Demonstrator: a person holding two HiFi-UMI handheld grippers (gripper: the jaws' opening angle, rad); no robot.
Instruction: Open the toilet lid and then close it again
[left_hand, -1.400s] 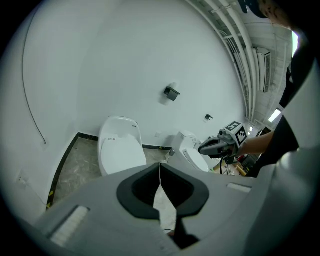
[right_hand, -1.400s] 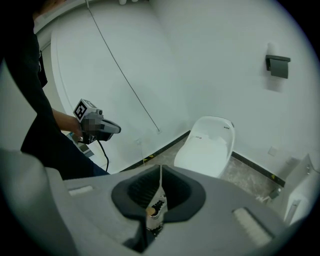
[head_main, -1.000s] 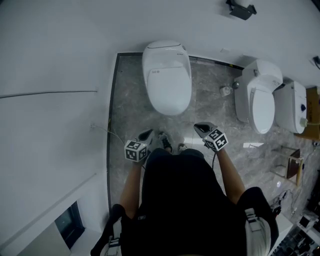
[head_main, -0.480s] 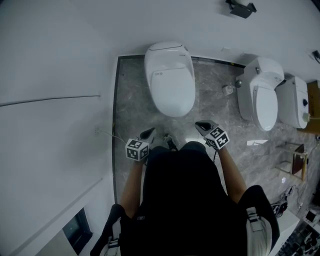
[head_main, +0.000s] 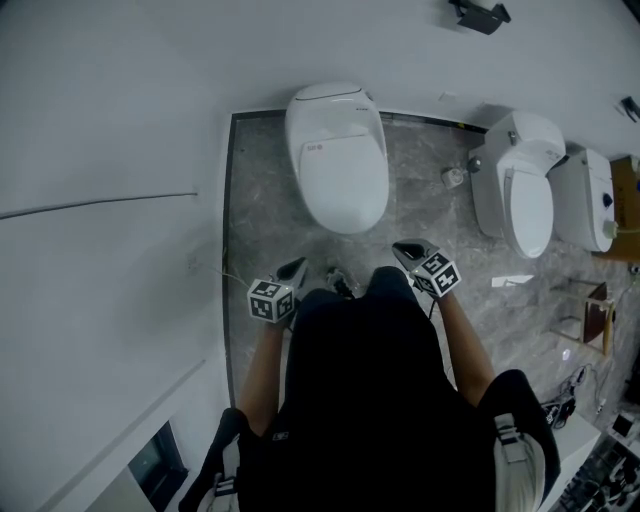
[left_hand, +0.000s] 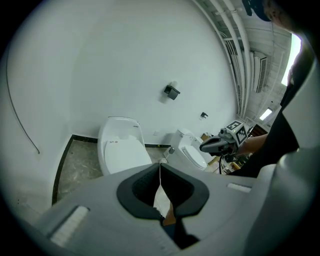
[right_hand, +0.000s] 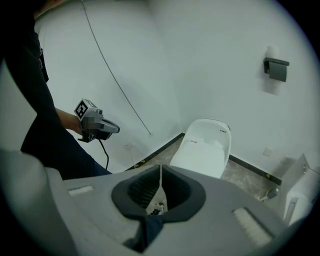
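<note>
A white toilet (head_main: 336, 155) stands against the far wall with its lid (head_main: 340, 178) down; it also shows in the left gripper view as the toilet (left_hand: 121, 147) and in the right gripper view as the toilet (right_hand: 205, 146). My left gripper (head_main: 297, 268) is shut and empty, short of the bowl's front on the left. My right gripper (head_main: 407, 250) is shut and empty too, just right of the bowl's front end. In their own views the left gripper (left_hand: 160, 166) and the right gripper (right_hand: 160, 168) show jaws pressed together with nothing between them. Neither touches the toilet.
Two more white toilets (head_main: 527, 195) (head_main: 590, 205) stand at the right on the grey marble floor (head_main: 265, 210). A white wall (head_main: 110, 220) runs along the left with a thin cable. A dark fitting (head_main: 481, 17) hangs on the far wall. Clutter lies at the lower right.
Both grippers have edged a little toward the toilet; the view has shifted slightly. The jaws stay shut and the lid stays down.
</note>
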